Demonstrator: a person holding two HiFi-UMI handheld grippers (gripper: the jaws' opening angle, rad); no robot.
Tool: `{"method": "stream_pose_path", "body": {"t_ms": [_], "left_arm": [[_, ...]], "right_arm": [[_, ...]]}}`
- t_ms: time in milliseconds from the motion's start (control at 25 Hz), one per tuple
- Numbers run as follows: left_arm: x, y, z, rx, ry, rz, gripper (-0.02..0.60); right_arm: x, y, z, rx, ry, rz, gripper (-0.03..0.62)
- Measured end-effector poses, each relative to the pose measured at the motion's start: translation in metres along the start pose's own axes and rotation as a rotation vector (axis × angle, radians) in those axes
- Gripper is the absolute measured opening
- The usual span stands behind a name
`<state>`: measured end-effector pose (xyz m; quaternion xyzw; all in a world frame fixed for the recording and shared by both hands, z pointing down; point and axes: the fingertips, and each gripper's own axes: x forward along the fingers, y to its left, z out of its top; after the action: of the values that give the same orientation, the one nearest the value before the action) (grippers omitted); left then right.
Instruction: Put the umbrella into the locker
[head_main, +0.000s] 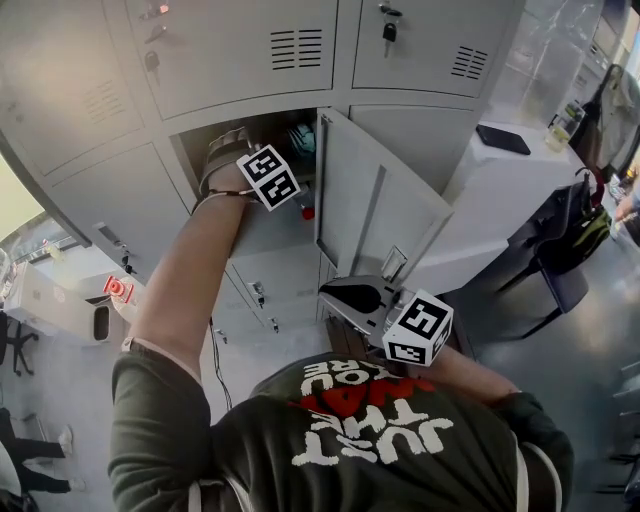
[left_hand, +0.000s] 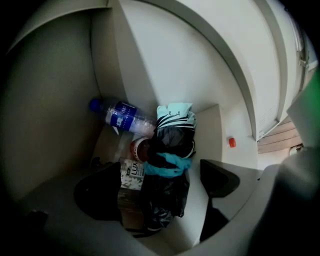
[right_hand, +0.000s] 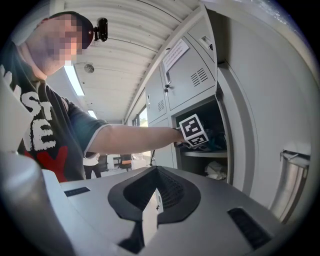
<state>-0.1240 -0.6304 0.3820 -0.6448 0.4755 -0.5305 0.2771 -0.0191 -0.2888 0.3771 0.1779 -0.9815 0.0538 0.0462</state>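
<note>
The left gripper (left_hand: 160, 182) holds its jaws wide apart inside the locker (left_hand: 150, 55). The folded umbrella (left_hand: 170, 150) lies on the shelf between them, not gripped. Only this gripper's view shows the water bottle (left_hand: 122, 116) beside it. The right gripper (right_hand: 150, 212) is closed and empty.

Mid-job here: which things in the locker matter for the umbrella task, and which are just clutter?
Job in hand:
umbrella, lying inside
locker, door open
left gripper, jaws apart

Lying about:
water bottle
soap box
small orange thing
</note>
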Motion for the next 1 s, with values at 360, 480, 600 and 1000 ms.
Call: {"method": "stream_pose_path", "body": {"t_ms": [360, 480, 600, 1000], "left_arm": [[-0.050, -0.022, 0.000, -0.165, -0.101, -0.050, 0.488], [-0.086, -0.029, 0.007, -0.276, -0.184, -0.084, 0.488], [-0.129, -0.040, 0.011, -0.453, -0.284, -0.142, 0.487], [-0.271, -0.106, -0.011, -0.947, -0.515, -0.269, 0.404]], "right_arm": [[-0.014, 0.006, 0.010, -0.029, -0.015, 0.019, 0.032], [-0.020, 0.010, 0.013, -0.033, -0.019, 0.033, 0.032], [-0.029, 0.016, 0.015, -0.041, -0.020, 0.048, 0.032], [-0.051, 0.038, 0.025, -0.080, -0.044, 0.102, 0.032]]}}
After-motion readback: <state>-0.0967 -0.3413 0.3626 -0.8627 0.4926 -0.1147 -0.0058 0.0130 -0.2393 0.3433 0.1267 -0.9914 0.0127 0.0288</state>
